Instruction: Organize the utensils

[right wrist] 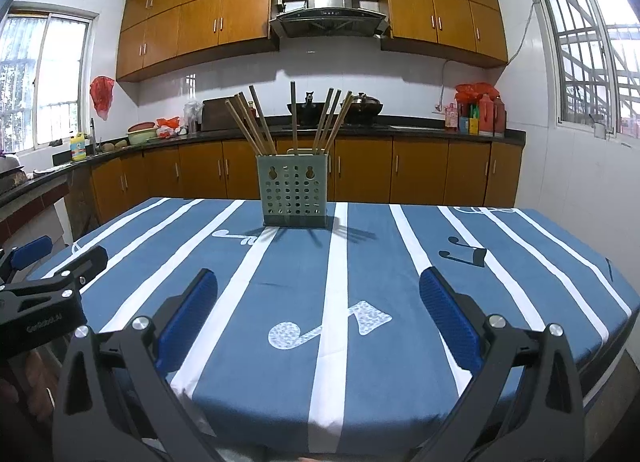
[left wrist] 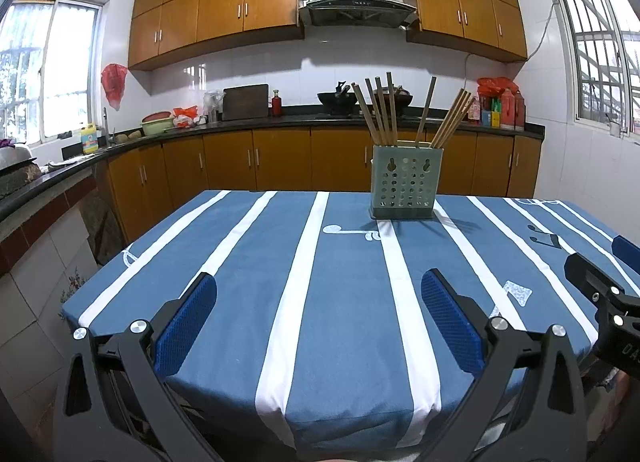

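Both pairs of jaws are hanging wide and holding nothing, low over the near edge of the surface (left wrist: 240,262), which is wearing a blue cloth with white stripes and music notes. From my left gripper (left wrist: 320,314) the green perforated holder (left wrist: 406,186) is sitting at one o'clock, well apart; from my right gripper (right wrist: 320,310) it is sitting at eleven o'clock, just as far. So it is lying between my two hands, toward the far edge, and neither hand is looking clearly nearer. Chopsticks (right wrist: 260,122) are standing in it, long axes near upright, fanning out toward ten and two o'clock. I am seeing no loose utensil on the cloth, so I am judging the sorting nearly or fully done. Beyond, at twelve o'clock, a dark counter (right wrist: 420,130), wooden cabinets (right wrist: 248,14) and a range hood (right wrist: 328,10) are filling the kitchen wall.
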{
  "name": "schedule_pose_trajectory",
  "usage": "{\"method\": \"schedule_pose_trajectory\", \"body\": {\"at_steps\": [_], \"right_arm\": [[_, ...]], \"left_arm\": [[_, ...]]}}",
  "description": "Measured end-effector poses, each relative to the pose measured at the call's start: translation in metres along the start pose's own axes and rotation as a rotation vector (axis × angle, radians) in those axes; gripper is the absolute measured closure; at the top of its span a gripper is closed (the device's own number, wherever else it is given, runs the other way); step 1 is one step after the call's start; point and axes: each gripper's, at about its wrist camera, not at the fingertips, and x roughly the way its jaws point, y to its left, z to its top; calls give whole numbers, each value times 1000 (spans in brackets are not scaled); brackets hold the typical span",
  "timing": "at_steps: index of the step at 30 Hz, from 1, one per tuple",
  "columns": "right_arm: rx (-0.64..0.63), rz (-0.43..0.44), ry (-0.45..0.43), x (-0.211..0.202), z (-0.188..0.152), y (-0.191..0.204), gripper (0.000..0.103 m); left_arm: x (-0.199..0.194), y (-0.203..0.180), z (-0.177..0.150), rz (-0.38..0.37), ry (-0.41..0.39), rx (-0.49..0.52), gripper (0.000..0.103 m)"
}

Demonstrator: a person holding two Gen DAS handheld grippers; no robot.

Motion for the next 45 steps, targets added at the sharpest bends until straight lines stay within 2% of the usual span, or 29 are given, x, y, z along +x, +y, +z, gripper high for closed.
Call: {"method": "schedule_pose_trajectory", "body": {"at_steps": [45], "right_arm": [[12, -1, 25, 4, 0, -3, 4]], "left_arm": [[2, -1, -1, -5, 16, 8, 2]]}}
